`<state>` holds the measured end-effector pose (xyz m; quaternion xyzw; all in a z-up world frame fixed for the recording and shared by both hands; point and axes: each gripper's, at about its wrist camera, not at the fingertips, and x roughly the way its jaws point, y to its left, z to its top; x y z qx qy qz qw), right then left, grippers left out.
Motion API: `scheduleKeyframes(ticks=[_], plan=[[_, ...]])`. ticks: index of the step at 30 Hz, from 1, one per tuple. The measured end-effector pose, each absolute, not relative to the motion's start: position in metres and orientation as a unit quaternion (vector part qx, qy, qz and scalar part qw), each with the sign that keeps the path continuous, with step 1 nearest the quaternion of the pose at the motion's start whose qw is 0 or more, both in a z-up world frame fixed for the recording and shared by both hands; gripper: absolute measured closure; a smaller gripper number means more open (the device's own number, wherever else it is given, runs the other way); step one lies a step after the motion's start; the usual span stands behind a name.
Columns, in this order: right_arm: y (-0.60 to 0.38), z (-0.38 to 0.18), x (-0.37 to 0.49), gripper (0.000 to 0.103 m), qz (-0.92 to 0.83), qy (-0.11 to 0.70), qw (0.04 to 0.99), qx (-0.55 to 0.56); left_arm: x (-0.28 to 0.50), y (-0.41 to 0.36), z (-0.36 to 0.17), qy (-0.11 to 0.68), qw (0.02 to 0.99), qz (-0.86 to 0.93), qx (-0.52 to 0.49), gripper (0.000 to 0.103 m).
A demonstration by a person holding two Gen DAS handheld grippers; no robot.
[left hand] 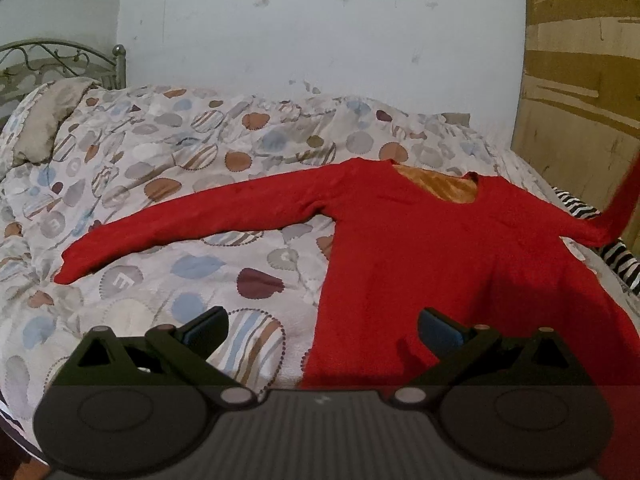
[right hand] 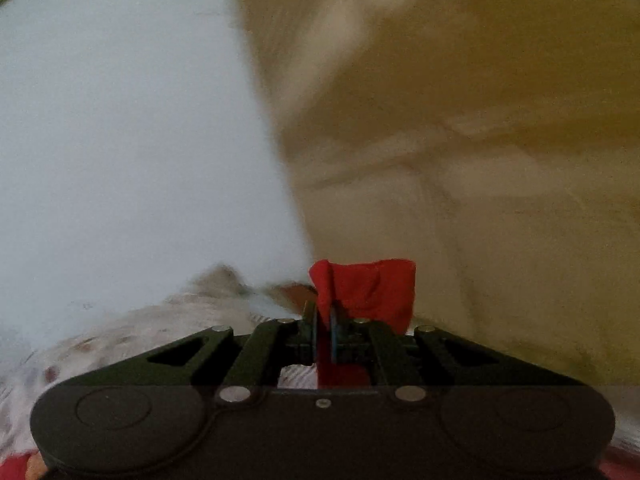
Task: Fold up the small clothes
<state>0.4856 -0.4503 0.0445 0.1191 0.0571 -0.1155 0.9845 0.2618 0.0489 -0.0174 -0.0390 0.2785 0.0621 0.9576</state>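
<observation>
Across the patterned bedspread point(left hand: 168, 184), the red sweater point(left hand: 420, 248) is lying face up with its body flat, neckline toward twelve o'clock and hem toward six, a layout that is giving both grippers a clear start for folding. One sleeve point(left hand: 180, 220) is stretching out flat toward nine o'clock, untouched, probably because it is waiting its turn. The opposite sleeve point(left hand: 624, 208) is rising off the bed at three o'clock, and in the right wrist view its cuff point(right hand: 368, 292) is sticking up between the fingers of the right gripper point(right hand: 323, 336), which is clenched on it, so that the sleeve can likely be carried across the chest. That view is blurred, so the bed behind it is hard to read. The left gripper point(left hand: 322, 330) is hovering with its jaws spread wide and nothing between them, near the hem's edge at six o'clock, seemingly ready to pin or lift that side. A striped cloth point(left hand: 616, 260) is peeking out beneath the sweater at three o'clock.
</observation>
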Motion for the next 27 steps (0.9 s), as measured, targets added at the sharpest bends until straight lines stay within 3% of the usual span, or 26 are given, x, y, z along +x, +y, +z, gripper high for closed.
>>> scheduleKeyframes(ticks=[9, 24, 26, 27], plan=[[-0.282, 0.083, 0.481, 0.098, 0.108, 0.059, 0.992, 0.023, 0.252, 0.066, -0.01, 0.271, 0.958, 0.081, -0.047, 0.0], [-0.082, -0.069, 0.399, 0.098, 0.316, 0.178, 0.887, -0.285, 0.251, 0.083, -0.012, 0.273, 0.955, 0.103, -0.059, 0.0], [-0.079, -0.079, 0.388, 0.096, 0.33, 0.184, 0.872, -0.311, 0.255, 0.081, -0.013, 0.272, 0.955, 0.099, -0.062, 0.0], [-0.078, -0.082, 0.385, 0.089, 0.339, 0.188, 0.867, -0.315, 0.258, 0.08, -0.012, 0.271, 0.956, 0.096, -0.063, 0.0]])
